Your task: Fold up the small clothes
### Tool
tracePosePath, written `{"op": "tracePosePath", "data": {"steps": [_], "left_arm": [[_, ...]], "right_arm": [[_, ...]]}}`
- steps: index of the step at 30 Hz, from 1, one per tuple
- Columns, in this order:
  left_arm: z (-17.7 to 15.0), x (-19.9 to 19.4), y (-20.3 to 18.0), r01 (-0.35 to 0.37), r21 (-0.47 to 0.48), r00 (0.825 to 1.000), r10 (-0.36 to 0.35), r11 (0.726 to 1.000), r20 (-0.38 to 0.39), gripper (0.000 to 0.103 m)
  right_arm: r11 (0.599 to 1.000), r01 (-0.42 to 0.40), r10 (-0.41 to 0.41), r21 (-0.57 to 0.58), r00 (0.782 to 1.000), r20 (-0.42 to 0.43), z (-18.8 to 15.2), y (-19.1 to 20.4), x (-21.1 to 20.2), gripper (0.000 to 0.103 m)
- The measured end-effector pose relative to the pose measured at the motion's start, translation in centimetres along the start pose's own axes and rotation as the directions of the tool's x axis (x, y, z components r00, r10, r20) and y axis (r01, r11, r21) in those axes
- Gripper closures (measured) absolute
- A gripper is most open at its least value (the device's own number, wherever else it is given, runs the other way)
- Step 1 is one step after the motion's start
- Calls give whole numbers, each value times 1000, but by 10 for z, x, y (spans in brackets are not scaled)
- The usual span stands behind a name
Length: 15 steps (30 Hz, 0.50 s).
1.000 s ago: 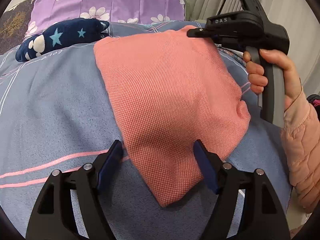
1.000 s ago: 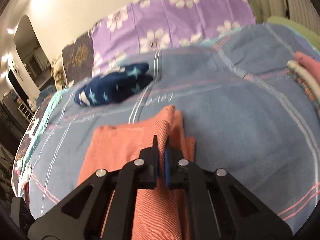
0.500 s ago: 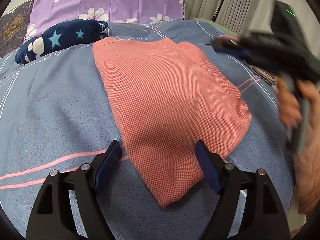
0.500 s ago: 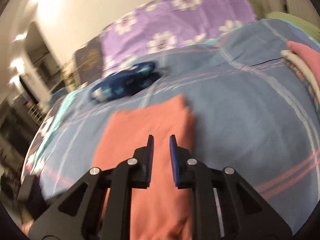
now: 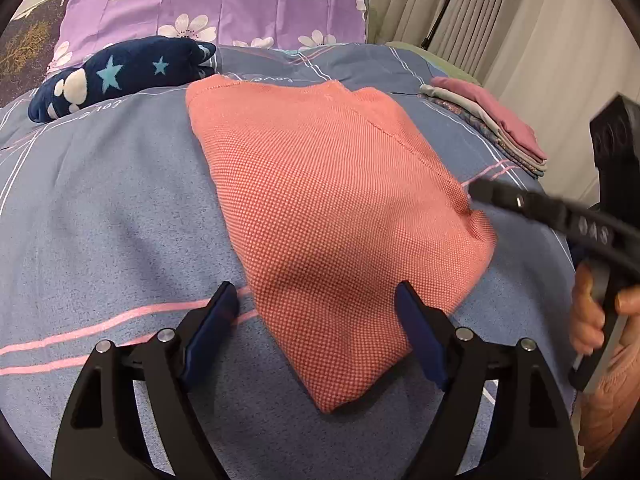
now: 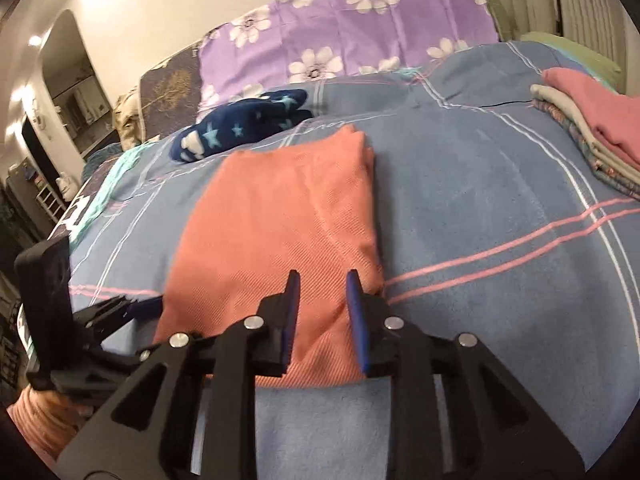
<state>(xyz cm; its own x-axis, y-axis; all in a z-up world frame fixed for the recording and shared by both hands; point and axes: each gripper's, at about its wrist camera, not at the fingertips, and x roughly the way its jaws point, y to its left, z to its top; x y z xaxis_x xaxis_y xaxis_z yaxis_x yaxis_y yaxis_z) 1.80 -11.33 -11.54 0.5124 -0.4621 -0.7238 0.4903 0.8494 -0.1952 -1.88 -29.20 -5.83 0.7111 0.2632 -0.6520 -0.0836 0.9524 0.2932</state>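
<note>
Left gripper (image 5: pixel 316 312): jaws wide and opening; blue pads clear of the cloth; the near corner of the garment lies between them, ungripped.
Right gripper (image 6: pixel 322 304): jaws parted a little and opening; pads hover over the garment's near edge, pressing on nothing. In the left view it enters from the right, blurred, its tip at the garment's right edge.
Right hand (image 5: pixel 592 312): wrapped on the handle; pink sleeve below it.
Garment (image 5: pixel 328 208): salmon knit, folded, flat on the bed, mid-frame in both views.
Bedspread (image 5: pixel 100 208): blue, with pink and white stripes.
Stack (image 5: pixel 492 124): folded clothes, pink on top, right of the garment, well apart.
Plush (image 5: pixel 120 74): navy with stars, beyond the garment's far left corner.
Pillow (image 5: pixel 224 4): purple, floral, at the head of the bed.
</note>
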Motion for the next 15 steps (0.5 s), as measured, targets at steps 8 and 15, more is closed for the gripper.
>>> {"op": "tracePosePath", "data": {"steps": [8,15], "left_arm": [[0,-6,2,-23,-18,1000,23,1000,12,21],[5,-13,0,-16,-12,1000,16,1000,21,21]], "right_arm": [[998,10,-15,-57,996,-85,-22,-7,5,77],[1000,-2,2,-6,1000,7,0,-23,-15,48]]}}
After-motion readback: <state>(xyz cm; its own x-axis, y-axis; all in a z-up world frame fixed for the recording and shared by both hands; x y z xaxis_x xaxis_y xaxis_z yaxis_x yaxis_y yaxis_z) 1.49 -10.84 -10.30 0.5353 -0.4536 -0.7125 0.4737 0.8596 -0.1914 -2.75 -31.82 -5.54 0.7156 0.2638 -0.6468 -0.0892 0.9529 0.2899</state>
